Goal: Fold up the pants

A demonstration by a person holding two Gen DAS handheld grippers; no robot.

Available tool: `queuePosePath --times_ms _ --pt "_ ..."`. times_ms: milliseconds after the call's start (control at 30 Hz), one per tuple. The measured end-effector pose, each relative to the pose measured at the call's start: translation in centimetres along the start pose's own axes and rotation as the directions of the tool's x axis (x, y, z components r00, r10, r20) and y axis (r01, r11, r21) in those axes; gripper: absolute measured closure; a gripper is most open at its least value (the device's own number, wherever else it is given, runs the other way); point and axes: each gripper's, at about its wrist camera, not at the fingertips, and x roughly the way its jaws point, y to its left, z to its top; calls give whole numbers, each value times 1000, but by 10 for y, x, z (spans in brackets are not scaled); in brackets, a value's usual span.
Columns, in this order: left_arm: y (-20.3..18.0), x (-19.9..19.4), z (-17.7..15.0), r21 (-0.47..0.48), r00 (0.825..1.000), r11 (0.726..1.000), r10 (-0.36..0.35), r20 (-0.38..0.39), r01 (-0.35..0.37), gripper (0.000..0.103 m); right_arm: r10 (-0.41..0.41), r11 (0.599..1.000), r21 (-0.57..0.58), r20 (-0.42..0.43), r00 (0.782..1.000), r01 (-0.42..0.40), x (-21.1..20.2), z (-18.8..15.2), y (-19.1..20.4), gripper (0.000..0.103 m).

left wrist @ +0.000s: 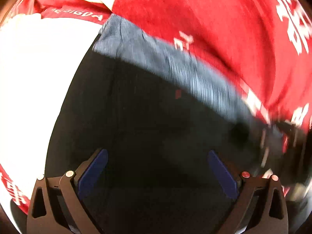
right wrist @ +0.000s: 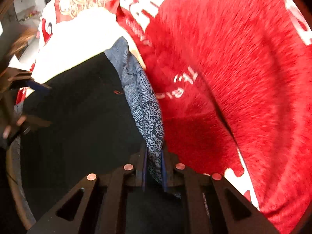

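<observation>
Clearly the step in hand is taking hold of the waistband (right wrist: 144, 105), the grey patterned strip along the edge of the black pants (left wrist: 148, 136), which lie spread on a red blanket (right wrist: 243, 78) with white lettering. The right gripper (right wrist: 154, 173) is clamped on one end of that band, cloth pinched between its blue pads. The left gripper (left wrist: 158, 167) hangs over the black cloth with its jaws wide apart and nothing between them. To do this well, I judge the left should bite the band's other end squarely, deep enough not to slip, so both ends lift evenly. Beyond the blanket lies bright white fabric (left wrist: 39, 68); the room behind is blurred, with pale walls only.
</observation>
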Motion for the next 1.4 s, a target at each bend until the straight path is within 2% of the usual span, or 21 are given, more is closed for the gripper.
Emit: queuePosePath --times_ms 167,267,333,367,400,433,467,500,600,667,767,900,1000,1100,1233,1400 --pt "-15 12 56 -145 999 988 -47 2 47 0 -59 997 -38 42 997 61 -21 -15 33 90" --pt "-25 30 78 -194 999 980 28 -38 -35 0 -75 997 -33 43 996 77 -19 -22 44 90" --pt "-34 47 86 -202 993 974 93 -77 -107 1 -77 997 -25 48 996 78 -20 -24 44 90" --pt "-34 54 86 -203 988 970 119 -95 -137 19 -77 997 -17 52 996 78 -20 -24 43 90" --pt "-34 60 87 -204 983 965 143 -113 -164 48 -74 997 -9 52 996 75 -18 -23 41 90" --pt "-32 67 87 -203 978 962 154 -144 -181 61 -72 997 -1 53 996 72 -13 -19 38 90" --pt "-30 72 87 -208 978 966 119 -173 -155 70 -73 997 3 52 996 72 -11 -17 37 90" --pt "-27 71 86 -216 982 967 97 -164 -131 74 -76 997 5 51 996 76 -10 -15 36 90" --pt "-16 51 74 -238 995 969 45 -91 -66 84 -86 996 4 47 995 86 -9 -13 37 90" --pt "-18 32 58 -207 999 977 36 -28 -41 84 -87 996 11 51 995 87 -13 -12 41 90" --pt "-30 5 34 -128 997 991 49 56 -41 87 -98 995 33 68 993 96 -28 -22 52 90" --pt "-26 -43 -12 -67 987 998 0 162 11 87 -120 991 72 97 988 114 -51 -34 62 90" --pt "-19 -68 -42 -29 978 999 -39 205 46 87 -137 986 109 120 983 124 -70 -42 72 90" --pt "-7 -82 -74 -3 972 996 -84 221 87 87 -145 982 143 150 978 123 -91 -47 85 90" --pt "31 -81 -114 21 971 989 -147 191 146 87 -149 984 120 167 975 129 -115 -51 122 90" --pt "80 -70 -150 40 971 983 -184 150 180 87 -98 994 54 112 989 92 -112 -68 187 90"
